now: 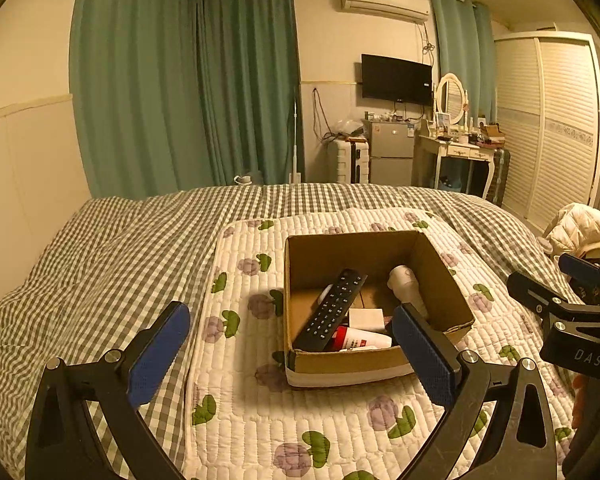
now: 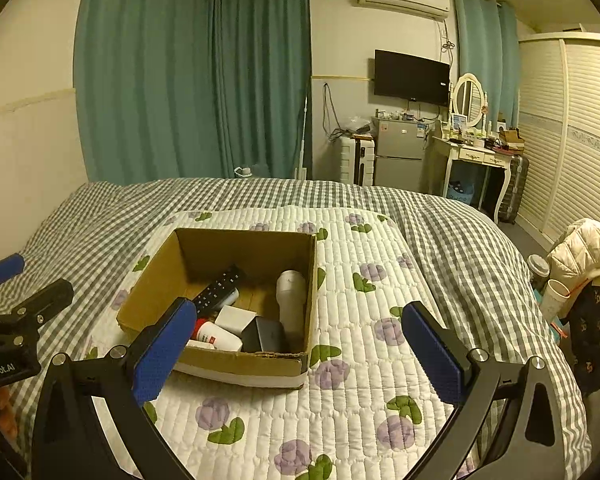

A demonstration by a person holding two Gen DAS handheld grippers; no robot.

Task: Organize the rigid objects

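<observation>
Bed (image 1: 112,240) w/ grey check cover fills the lower view; floral quilted mat (image 1: 260,412) lies on it. Cardboard box (image 2: 152,280) sits open on the mat, approx centre, 12 o'clock of both grippers. Left gripper (image 1: 292,354): fingers spread wide, holding nothing, right pad overlaps box's near rim in view. Right gripper (image 2: 300,354): also wide open, empty, box at its 11 o'clock. Inside box: black remote (image 1: 332,310) leaning at 9, white cylinder (image 2: 291,300) at 3, white-red tube (image 2: 216,336), small white block (image 2: 236,319) and dark block (image 2: 266,336) at 6.

Left tool (image 1: 290,358) and right tool (image 2: 298,350) both gape wide, side by side.
</observation>
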